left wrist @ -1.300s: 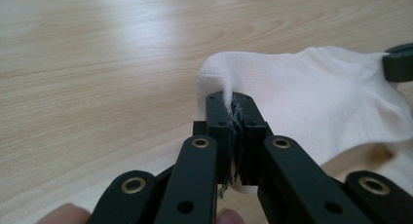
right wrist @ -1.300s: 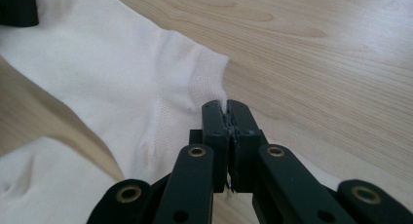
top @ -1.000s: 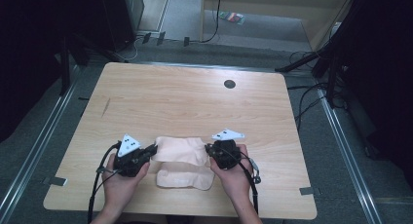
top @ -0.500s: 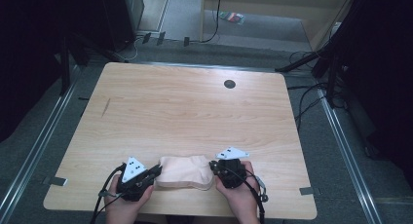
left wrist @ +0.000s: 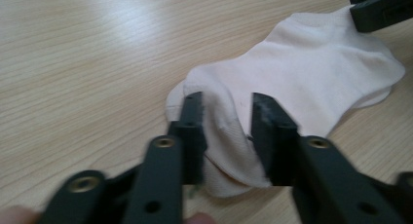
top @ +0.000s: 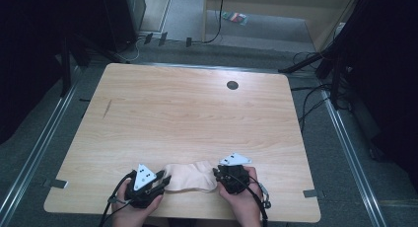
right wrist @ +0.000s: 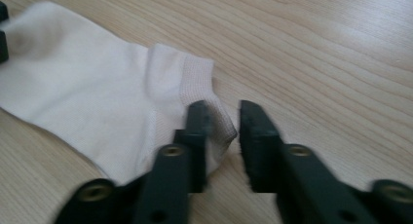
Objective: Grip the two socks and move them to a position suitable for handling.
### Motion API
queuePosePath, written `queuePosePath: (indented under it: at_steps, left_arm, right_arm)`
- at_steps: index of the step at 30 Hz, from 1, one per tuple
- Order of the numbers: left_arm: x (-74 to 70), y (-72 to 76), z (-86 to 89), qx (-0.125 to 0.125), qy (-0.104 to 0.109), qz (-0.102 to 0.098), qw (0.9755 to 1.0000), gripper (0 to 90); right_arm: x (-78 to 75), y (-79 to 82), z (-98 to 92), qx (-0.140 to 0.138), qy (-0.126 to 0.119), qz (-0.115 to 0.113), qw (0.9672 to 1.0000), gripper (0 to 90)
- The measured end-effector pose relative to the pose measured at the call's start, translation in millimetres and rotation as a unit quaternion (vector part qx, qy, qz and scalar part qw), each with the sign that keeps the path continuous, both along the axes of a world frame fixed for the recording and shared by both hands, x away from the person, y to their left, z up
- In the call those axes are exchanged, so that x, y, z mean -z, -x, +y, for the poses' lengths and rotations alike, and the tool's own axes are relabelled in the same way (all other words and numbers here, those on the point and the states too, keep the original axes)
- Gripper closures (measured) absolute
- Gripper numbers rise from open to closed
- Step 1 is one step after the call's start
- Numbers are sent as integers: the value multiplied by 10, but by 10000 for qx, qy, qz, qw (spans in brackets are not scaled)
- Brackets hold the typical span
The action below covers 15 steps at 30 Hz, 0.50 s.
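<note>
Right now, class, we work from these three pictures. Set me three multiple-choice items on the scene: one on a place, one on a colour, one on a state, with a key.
1. Where on the table does the sock lie?
A. by the far edge
B. by the near edge, between the two grippers
C. at the far left corner

2. What colour is the sock?
A. white
B. red
C. black

3. How do the right gripper's fingers stand?
A. apart
B. pressed tight together
C. closed on a cable

Key:
1 B: in the high view, it lies between the left gripper and the right gripper, close to the person's edge.
2 A: both gripper views show white knit.
3 A: bare wood shows in the gap between them.
</note>
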<state>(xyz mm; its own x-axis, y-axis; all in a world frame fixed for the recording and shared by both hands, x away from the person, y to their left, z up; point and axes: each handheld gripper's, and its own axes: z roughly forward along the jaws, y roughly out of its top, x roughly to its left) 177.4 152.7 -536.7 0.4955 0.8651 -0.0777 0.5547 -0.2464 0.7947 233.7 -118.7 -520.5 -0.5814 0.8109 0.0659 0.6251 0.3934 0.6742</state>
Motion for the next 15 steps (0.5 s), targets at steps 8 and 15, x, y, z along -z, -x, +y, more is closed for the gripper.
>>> queuePosePath:
  at_steps: [8,15]
  left_arm:
    - [-88,-45,191,-222,290,-208,9991,548]
    - [8,-128,237,-237,248,-29,9994,592]
  right_arm:
    - [-60,58,-232,442,-684,119,9966,583]
    - [68,95,-107,453,-602,257,9968,532]
